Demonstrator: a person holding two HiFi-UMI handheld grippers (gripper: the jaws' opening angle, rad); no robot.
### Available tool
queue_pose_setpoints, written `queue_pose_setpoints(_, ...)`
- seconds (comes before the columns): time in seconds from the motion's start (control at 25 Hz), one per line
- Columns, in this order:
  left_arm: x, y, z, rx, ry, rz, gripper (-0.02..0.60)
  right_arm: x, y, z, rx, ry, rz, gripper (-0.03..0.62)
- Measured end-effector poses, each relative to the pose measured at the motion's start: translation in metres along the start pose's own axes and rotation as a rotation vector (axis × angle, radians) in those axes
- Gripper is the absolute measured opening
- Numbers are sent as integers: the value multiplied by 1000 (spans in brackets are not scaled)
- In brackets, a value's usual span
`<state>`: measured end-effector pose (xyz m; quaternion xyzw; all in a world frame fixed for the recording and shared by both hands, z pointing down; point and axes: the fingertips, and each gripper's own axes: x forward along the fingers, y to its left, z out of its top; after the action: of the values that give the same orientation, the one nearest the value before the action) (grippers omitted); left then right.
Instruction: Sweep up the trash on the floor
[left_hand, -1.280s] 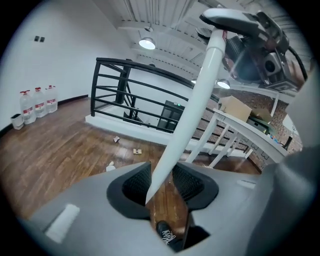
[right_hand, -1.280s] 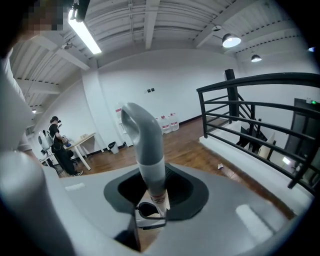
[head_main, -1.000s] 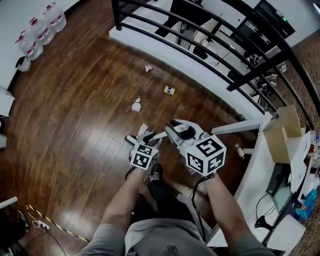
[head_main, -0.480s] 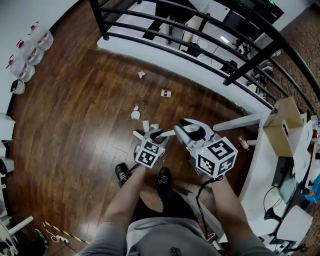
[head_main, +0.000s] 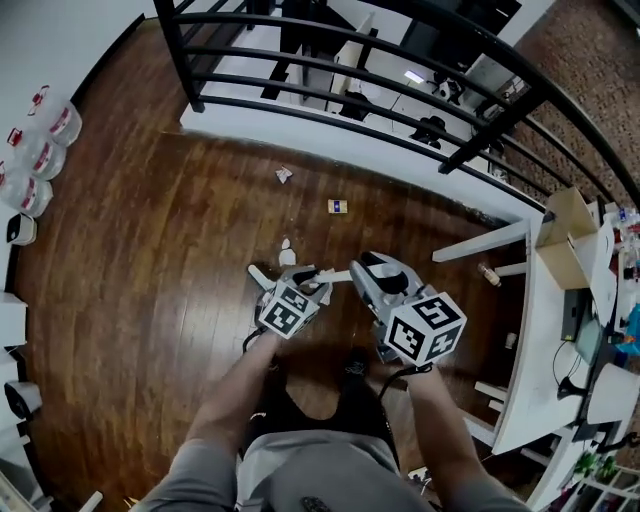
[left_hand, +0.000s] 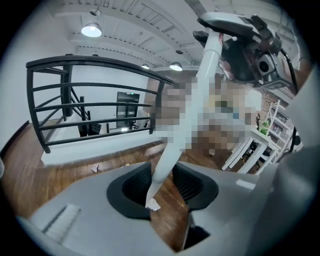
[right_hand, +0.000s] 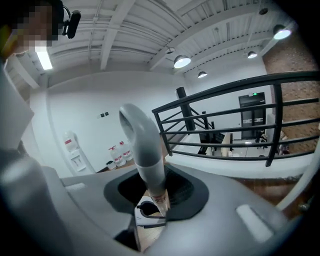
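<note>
1. Both grippers have come forward across the wooden floor (head_main: 150, 260) since a second ago, so the nearest trash now lies just ahead of them rather than well apart.
2. The left gripper (head_main: 300, 275) has its jaws closed on a white pole (left_hand: 211, 60), which fills the gap between the pads and slants up toward the right gripper (head_main: 368, 270).
3. The right gripper's jaws are clamped on a grey hooked handle (right_hand: 147, 155), which stands upright between them.
4. White scraps (head_main: 287, 255) lie on the floor just beyond the left gripper.
5. Farther out sits a small yellow box (head_main: 338, 206). A crumpled paper (head_main: 284, 175) lies beyond it, close to the white base under the black railing (head_main: 330, 60).
6. Water bottles (head_main: 40, 150) stand against the wall at far left, well apart from the trash.
7. On the right a white desk (head_main: 530, 350) carries a cardboard box (head_main: 560, 235). A small brown bottle (head_main: 489, 274) lies on the floor by its slanted leg.
</note>
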<state>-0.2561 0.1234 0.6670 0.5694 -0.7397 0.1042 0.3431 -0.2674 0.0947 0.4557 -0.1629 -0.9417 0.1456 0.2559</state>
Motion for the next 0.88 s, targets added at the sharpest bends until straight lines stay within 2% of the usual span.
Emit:
queue_pose_setpoints(0.2,-4,42,-13,95,67,-99,135,36,5,-5,66,-53,-99,87)
queue_pose_setpoints(0.44,43,60,-13,159,139,-207,138,55,-46,-18,148,-71,-185,87)
queue_pose_setpoints(0.64,91,42,3,224,167,-309,140,34,-100,-25,228,-79,-292,87)
queue_pose_setpoints(0.88,142,-12,19,311,198,-458,141,-24,-160,-44,353,-110,-460,87)
